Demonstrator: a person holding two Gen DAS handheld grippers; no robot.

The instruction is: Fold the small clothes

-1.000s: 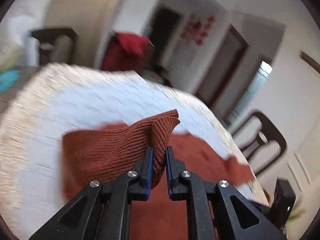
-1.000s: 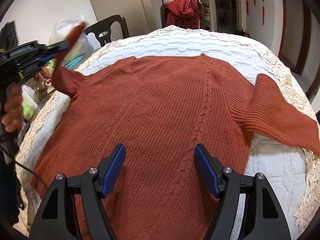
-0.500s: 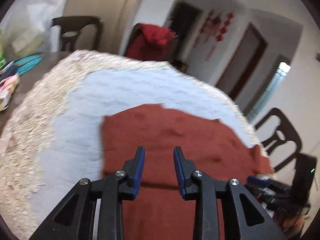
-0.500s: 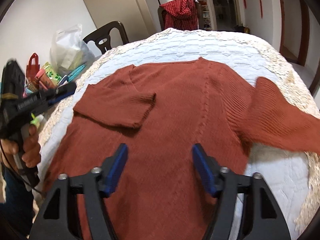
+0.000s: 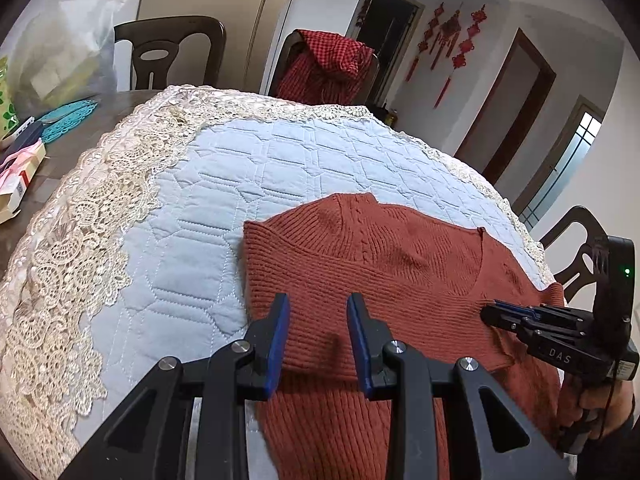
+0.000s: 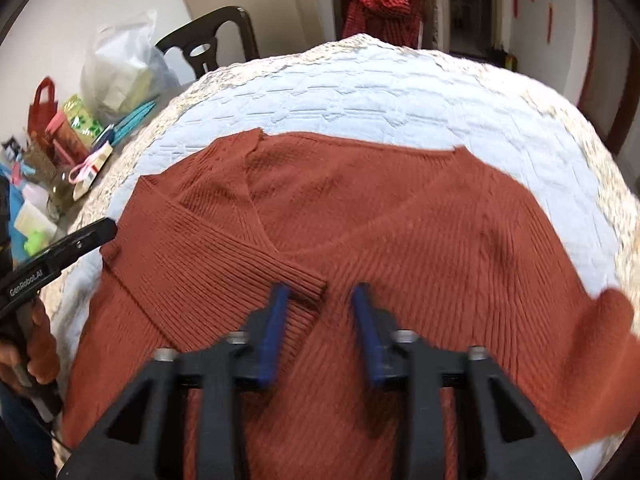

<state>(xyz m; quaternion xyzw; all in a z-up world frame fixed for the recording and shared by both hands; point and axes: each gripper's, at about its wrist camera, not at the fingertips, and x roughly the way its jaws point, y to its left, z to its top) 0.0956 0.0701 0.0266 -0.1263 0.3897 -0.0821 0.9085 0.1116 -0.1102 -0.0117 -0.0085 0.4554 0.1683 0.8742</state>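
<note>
A rust-red knit sweater lies flat on the quilted table cover; it also shows in the left wrist view. Its left sleeve is folded across the chest, cuff near the middle. Its right sleeve lies out to the right, blurred. My left gripper is open and empty, above the folded sleeve near the sweater's left edge. My right gripper is open and empty, just over the folded sleeve's cuff; it also shows in the left wrist view.
A lace-edged pale blue quilted cover spreads over the round table. Bags, scissors and small clutter sit at the table's left side. Dark chairs stand around it, one draped with a red checked garment.
My left gripper carried the left sleeve over the chest, let go and opened, then drew back left. My right gripper narrowed its opening and moved forward over the cuff.
</note>
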